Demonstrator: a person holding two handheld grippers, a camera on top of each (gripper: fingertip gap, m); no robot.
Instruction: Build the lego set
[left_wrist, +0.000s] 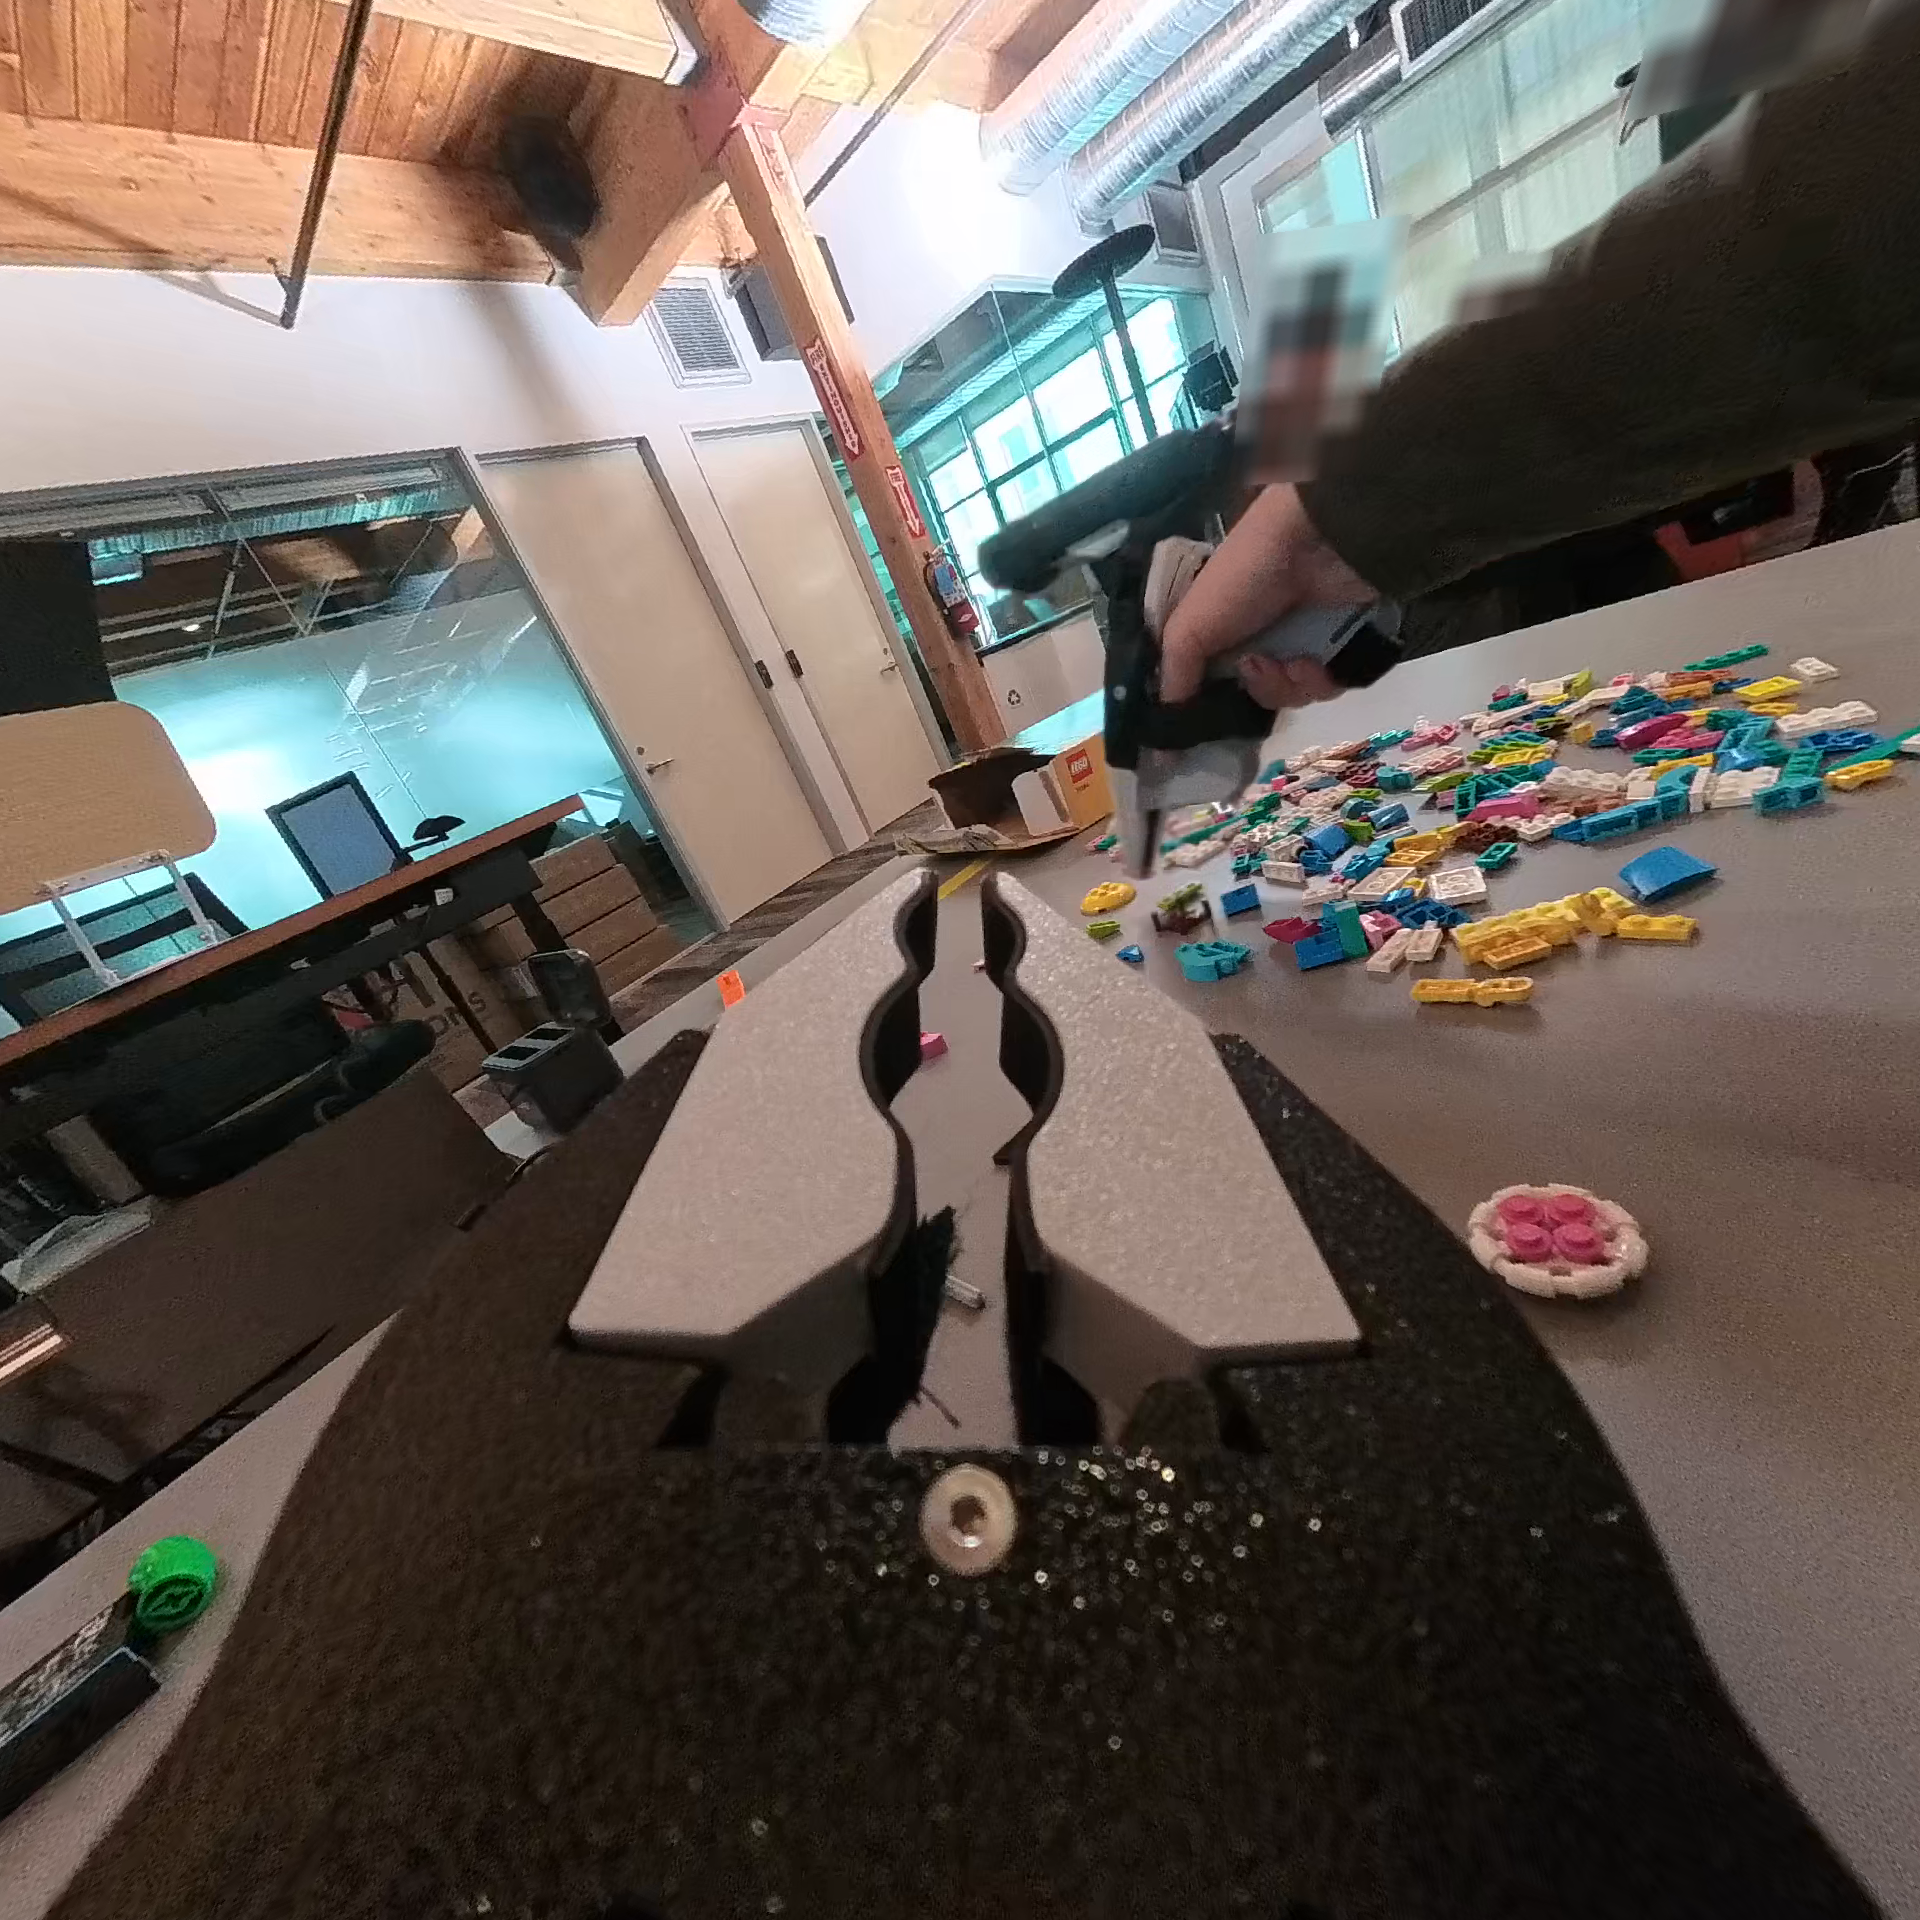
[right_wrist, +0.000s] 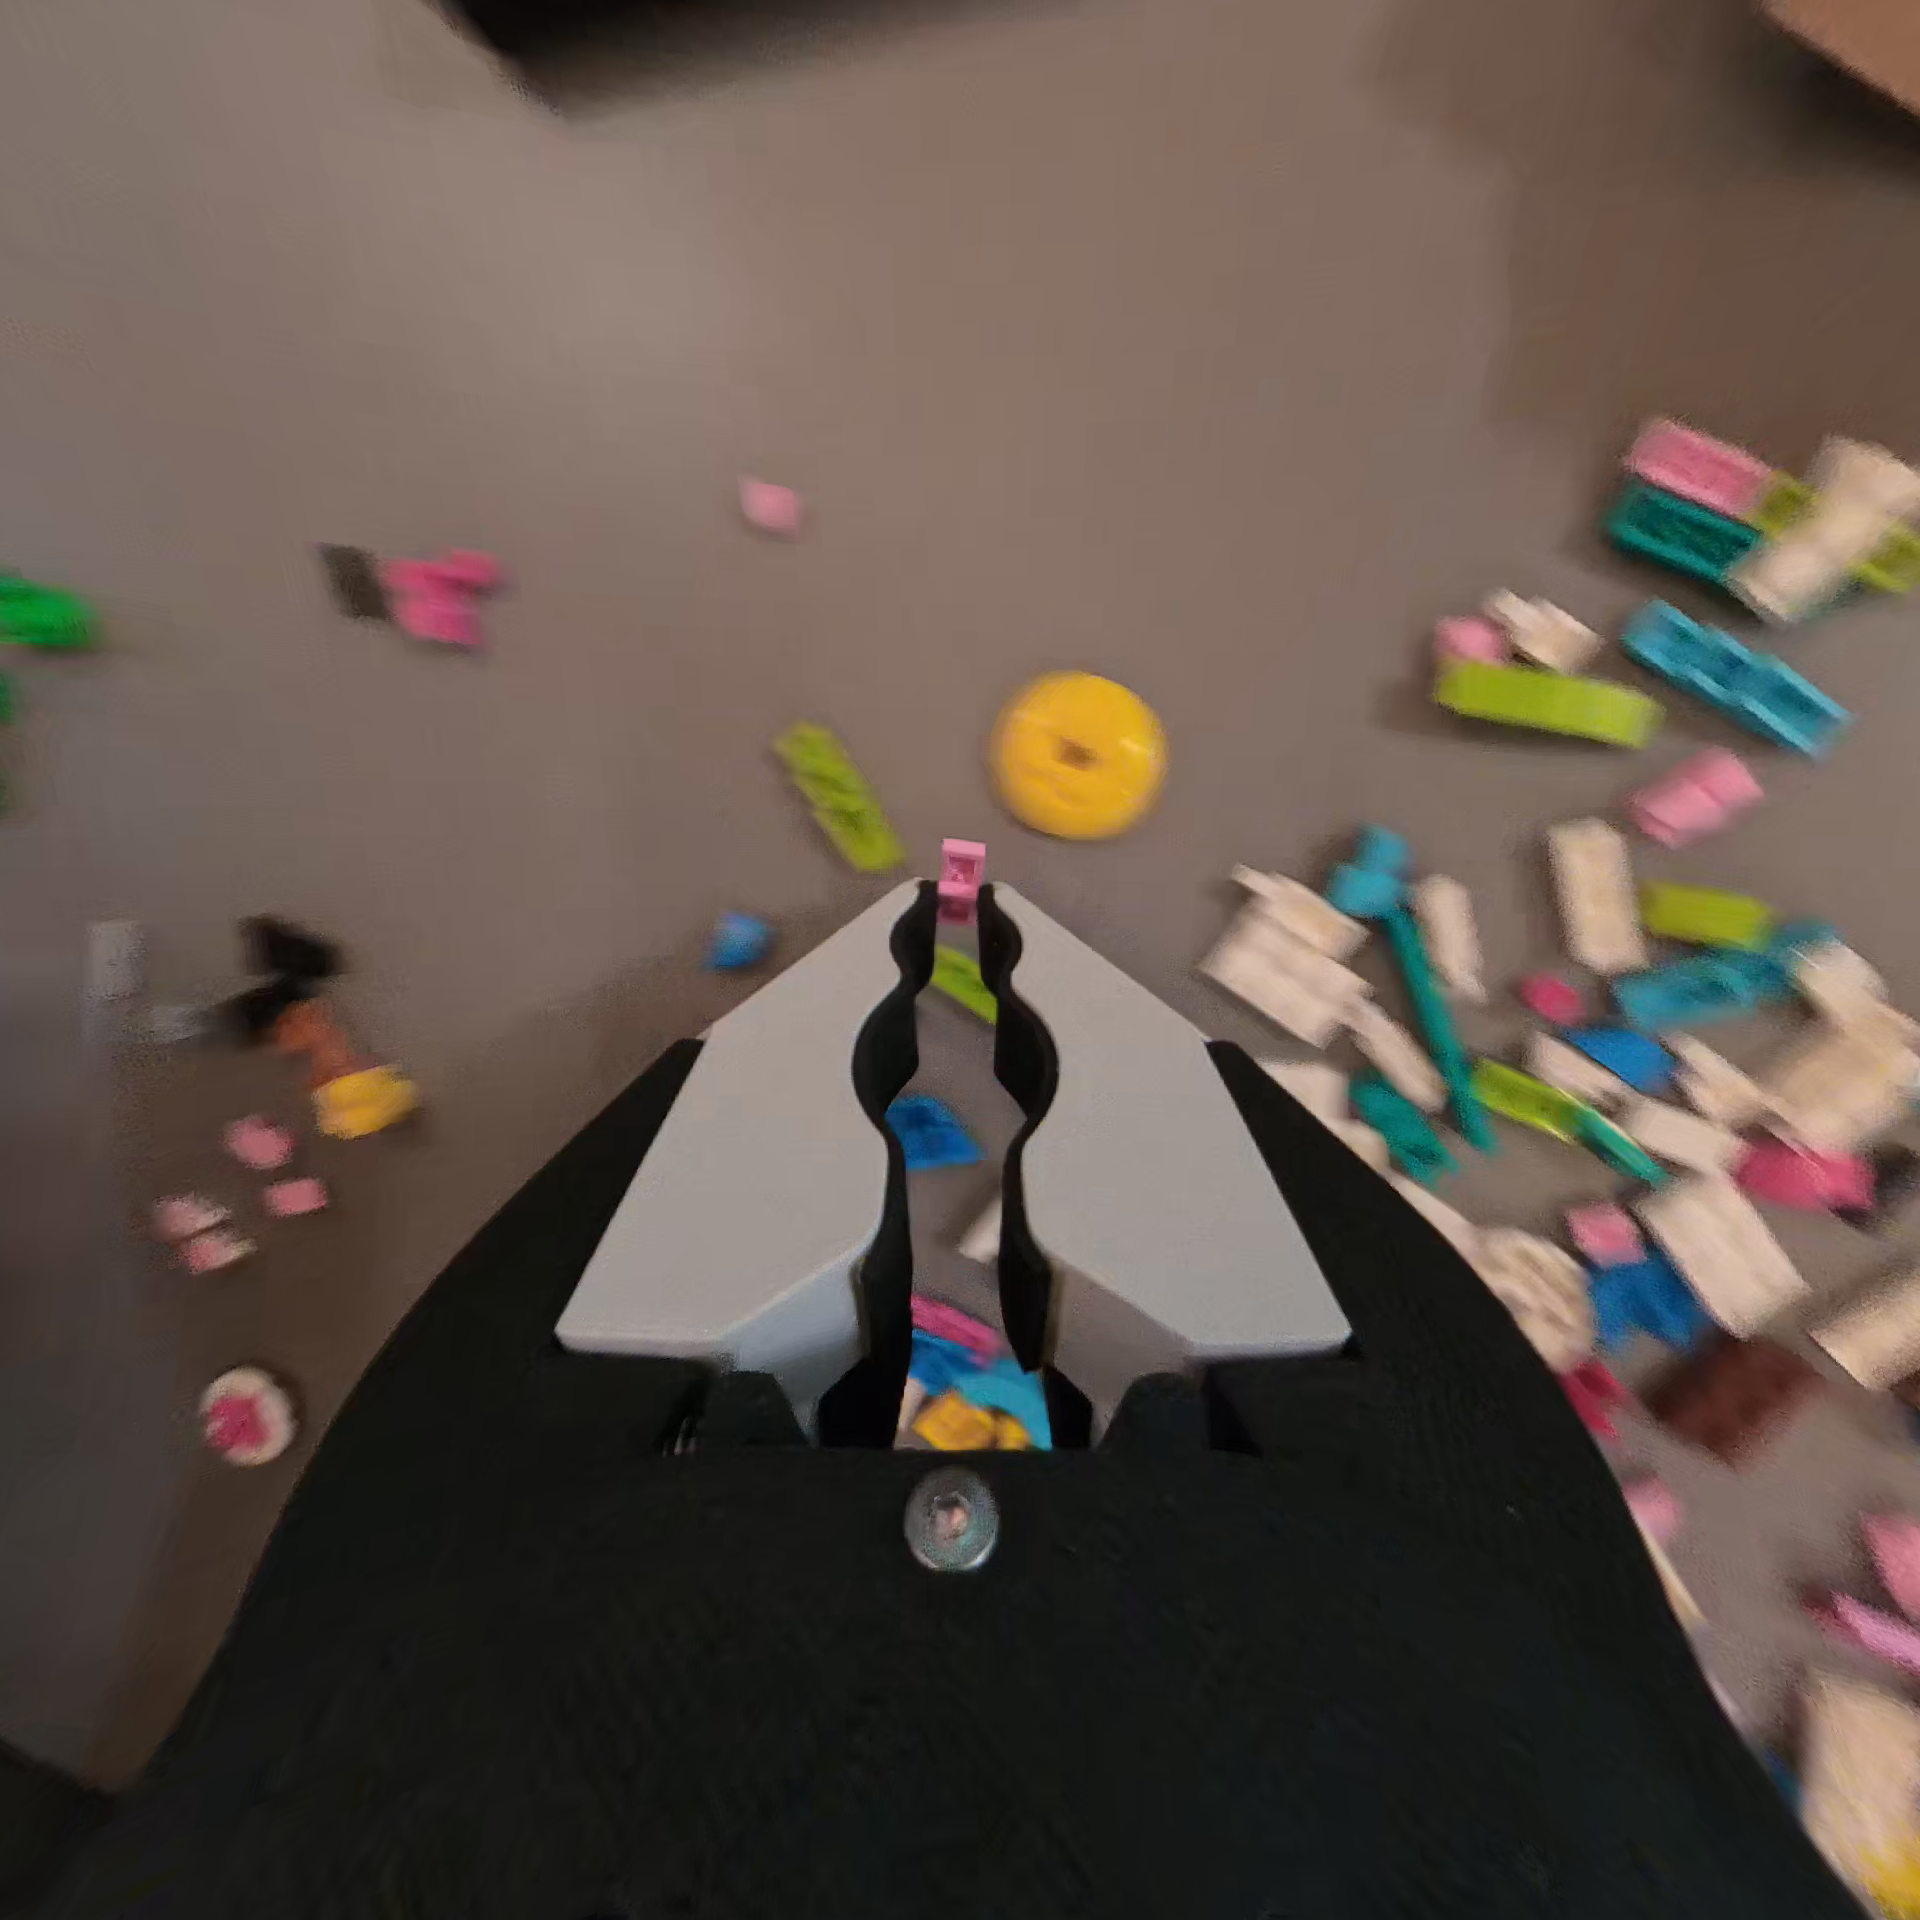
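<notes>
Lego pieces (left_wrist: 1538, 831) lie strewn over the grey counter (left_wrist: 1558, 1091). Right tongs (right_wrist: 959, 896), gripped by a hand (left_wrist: 1236, 613), point down over the pile's edge, clamped on a pink brick (right_wrist: 961, 878). Left tongs (left_wrist: 958, 894) hover tilted, tips narrowly apart, empty, near a pink-studded white disc (left_wrist: 1556, 1238).

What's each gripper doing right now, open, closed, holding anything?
Left gripper: slightly open, holding nothing.
Right gripper: closed on a small pink brick at its tips.
</notes>
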